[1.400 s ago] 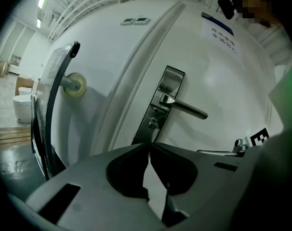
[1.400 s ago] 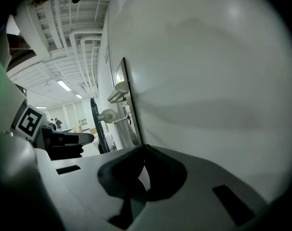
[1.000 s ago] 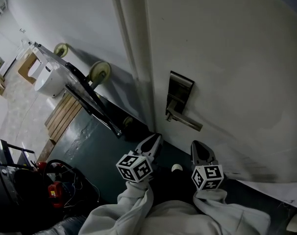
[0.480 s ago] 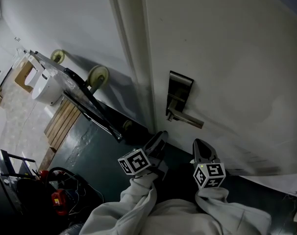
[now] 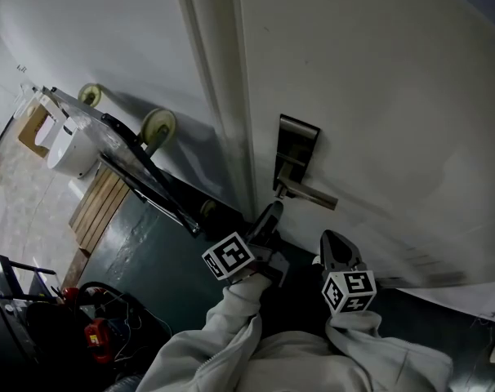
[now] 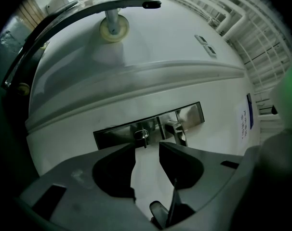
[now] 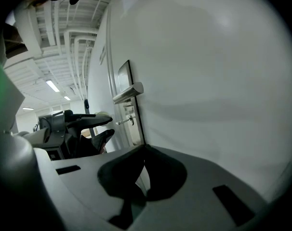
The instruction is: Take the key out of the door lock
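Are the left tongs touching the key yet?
Apart. In the left gripper view the key stands beyond the tips of the left tongs, white door showing either side; the jaws have just been opening, nothing between them.

White wall (image 5: 84, 23) at left, dim light, soft shadows. Floor next to it is dark teal (image 5: 141, 243) & glossy; further left, pale tiled floor (image 5: 23, 202). Black-framed trolley (image 5: 145, 174) tipped up by the wall, cream wheels (image 5: 159, 125) toward it. Wooden pallet (image 5: 100, 198) lies flat beside it, w/ white container (image 5: 72, 149) & cardboard box (image 5: 31, 125) beyond. Red tool (image 5: 96, 333) + black cables (image 5: 96, 280) bottom left. Right gripper view: ceiling w/ white pipes (image 7: 83, 37), lit tube lamps (image 7: 52, 85).
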Motion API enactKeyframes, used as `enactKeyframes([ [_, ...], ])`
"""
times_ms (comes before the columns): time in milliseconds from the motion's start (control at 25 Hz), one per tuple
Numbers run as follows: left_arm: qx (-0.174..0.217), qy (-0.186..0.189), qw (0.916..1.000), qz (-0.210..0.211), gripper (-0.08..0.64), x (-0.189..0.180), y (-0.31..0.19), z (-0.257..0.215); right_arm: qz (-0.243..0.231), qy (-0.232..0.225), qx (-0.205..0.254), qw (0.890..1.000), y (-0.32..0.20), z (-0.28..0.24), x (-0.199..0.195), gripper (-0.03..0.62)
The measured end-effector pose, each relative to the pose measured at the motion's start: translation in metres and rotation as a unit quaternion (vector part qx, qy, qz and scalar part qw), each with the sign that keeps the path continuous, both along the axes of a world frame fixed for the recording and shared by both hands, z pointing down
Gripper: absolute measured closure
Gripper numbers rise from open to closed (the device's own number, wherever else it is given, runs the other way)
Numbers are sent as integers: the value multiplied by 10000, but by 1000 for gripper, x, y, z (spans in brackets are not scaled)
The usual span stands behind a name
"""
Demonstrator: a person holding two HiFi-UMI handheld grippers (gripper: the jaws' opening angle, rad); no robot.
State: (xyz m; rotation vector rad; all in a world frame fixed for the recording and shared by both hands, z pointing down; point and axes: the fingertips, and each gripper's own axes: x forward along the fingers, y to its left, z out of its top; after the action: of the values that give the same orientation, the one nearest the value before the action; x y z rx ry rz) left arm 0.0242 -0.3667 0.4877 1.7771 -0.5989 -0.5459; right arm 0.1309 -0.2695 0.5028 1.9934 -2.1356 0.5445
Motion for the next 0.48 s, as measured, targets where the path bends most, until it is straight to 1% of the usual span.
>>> enactKeyframes([
  [480,-243,196,9995,-10,426,17,-29,8,101,55,-31,9999,-9,-2,13,540],
])
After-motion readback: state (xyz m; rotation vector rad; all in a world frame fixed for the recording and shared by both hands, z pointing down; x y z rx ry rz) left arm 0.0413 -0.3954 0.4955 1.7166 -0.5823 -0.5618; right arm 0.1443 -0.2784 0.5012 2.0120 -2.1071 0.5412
